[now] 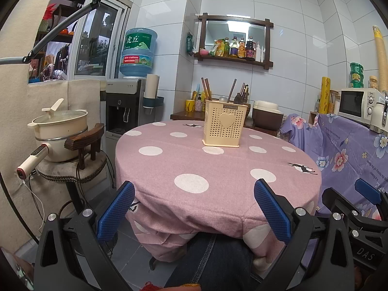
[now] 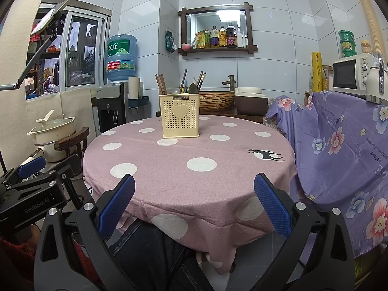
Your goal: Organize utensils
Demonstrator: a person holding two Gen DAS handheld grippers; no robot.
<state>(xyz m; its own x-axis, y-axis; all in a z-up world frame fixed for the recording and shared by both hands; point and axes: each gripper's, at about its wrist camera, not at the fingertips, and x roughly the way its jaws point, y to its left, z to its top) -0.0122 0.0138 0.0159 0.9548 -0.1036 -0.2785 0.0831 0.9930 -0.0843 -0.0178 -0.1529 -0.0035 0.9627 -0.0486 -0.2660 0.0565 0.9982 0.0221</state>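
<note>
A cream perforated utensil holder (image 1: 224, 125) with a heart on its front stands at the far side of the round table (image 1: 218, 189); it also shows in the right wrist view (image 2: 180, 116). Chopsticks (image 2: 160, 82) and a spoon (image 2: 193, 88) stick up out of it. My left gripper (image 1: 194, 202) is open and empty, held low at the table's near edge. My right gripper (image 2: 194, 198) is open and empty, also at the near edge. Each gripper shows beside the other: the right one in the left wrist view (image 1: 363, 201), the left one in the right wrist view (image 2: 31, 169).
A pot (image 1: 60, 131) sits on a wooden chair at the left, by a water dispenser (image 1: 126, 104). A purple floral cloth (image 2: 339, 150) covers furniture at the right, with a microwave (image 2: 351, 76) above. A counter with a basin (image 2: 215, 100) stands behind the table.
</note>
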